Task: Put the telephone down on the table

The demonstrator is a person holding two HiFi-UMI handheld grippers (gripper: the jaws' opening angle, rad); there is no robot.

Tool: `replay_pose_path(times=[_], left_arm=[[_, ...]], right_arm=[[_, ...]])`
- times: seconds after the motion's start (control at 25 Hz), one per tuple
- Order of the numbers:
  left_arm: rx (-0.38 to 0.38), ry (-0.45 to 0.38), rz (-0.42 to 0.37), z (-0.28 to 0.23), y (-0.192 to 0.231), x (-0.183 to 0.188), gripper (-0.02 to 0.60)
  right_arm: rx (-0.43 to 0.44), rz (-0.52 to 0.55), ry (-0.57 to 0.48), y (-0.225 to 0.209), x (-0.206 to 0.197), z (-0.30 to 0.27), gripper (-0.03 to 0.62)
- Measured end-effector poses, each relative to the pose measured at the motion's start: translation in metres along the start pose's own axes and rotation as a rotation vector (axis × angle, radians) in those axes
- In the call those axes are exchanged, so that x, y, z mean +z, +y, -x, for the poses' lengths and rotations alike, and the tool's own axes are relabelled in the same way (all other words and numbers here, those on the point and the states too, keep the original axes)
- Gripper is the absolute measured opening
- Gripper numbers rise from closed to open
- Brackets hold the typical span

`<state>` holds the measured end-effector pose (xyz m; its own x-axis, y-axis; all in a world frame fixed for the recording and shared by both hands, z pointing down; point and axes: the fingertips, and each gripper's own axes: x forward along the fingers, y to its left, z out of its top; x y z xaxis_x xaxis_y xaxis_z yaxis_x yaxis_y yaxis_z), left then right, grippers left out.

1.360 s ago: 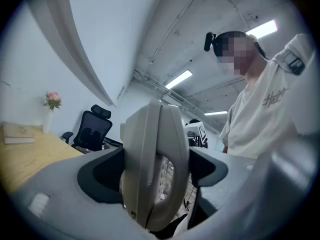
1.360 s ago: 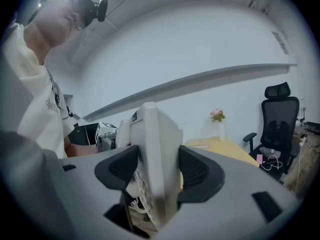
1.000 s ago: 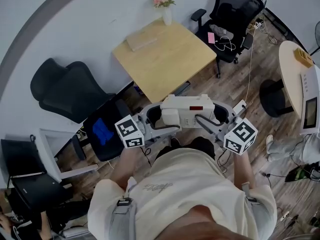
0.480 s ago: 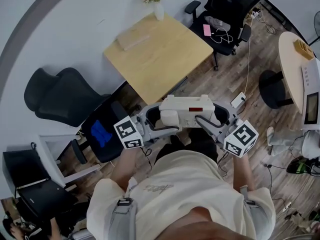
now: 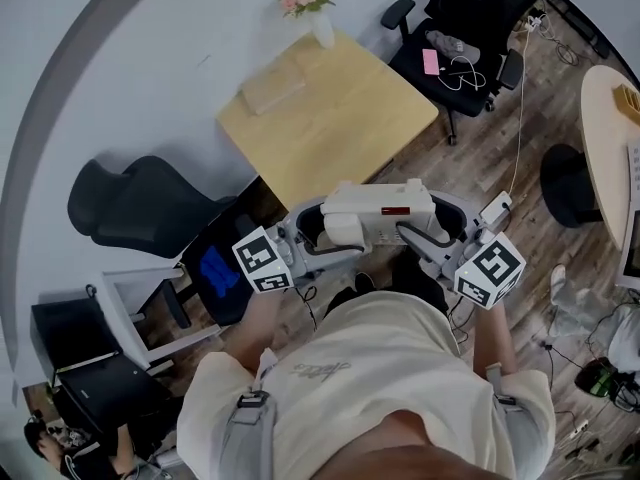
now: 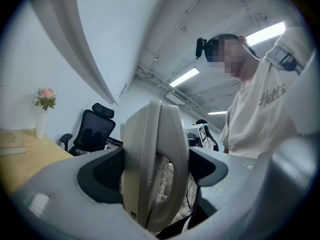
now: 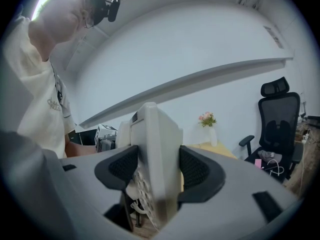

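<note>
A cream desk telephone (image 5: 378, 211) with a red display strip hangs in the air in front of the person's chest, held from both sides. My left gripper (image 5: 315, 230) is shut on its handset end; the left gripper view shows the telephone (image 6: 155, 166) edge-on, pinched between the dark pads (image 6: 107, 171). My right gripper (image 5: 437, 230) is shut on the other end, where the telephone (image 7: 152, 176) sits between its pads (image 7: 194, 170). The light wooden table (image 5: 330, 118) lies ahead and below the telephone, apart from it.
On the table a flat tan box (image 5: 272, 86) lies at the left and a vase of pink flowers (image 5: 307, 6) stands at the far corner. Black office chairs (image 5: 470, 23) (image 5: 150, 208) flank it. A round white table (image 5: 612, 128) sits at the right.
The view has shifted: the table and chairs have slid slightly right and down in the head view. Both grippers keep their hold on the telephone at the same height.
</note>
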<state>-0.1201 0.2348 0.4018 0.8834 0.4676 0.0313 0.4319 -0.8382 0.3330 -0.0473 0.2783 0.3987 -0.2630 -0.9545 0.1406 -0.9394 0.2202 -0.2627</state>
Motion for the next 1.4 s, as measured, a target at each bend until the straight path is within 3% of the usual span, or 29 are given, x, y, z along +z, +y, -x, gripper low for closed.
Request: replay_pose_path(times=[0.6, 1.0, 1.2, 1.4], left_arm=[[0.157, -0.027, -0.039, -0.068, 0.058, 0.027, 0.39], [0.261, -0.073, 0.028, -0.074, 0.075, 0.016, 0.39], [0.272, -0.063, 0.025, -0.071, 0.082, -0.001, 0.39], [0.255, -0.085, 0.043, -0.063, 0.123, 0.021, 0.39]], right_arm=[[0.161, 0.031, -0.012, -0.096, 0.032, -0.009, 0.25], [0.261, 0.017, 0.039, -0.118, 0.024, -0.024, 0.25], [0.276, 0.002, 0.052, -0.122, 0.005, -0.031, 0.25], [0.257, 0.002, 0.08, -0.142, 0.025, -0.068, 0.25]])
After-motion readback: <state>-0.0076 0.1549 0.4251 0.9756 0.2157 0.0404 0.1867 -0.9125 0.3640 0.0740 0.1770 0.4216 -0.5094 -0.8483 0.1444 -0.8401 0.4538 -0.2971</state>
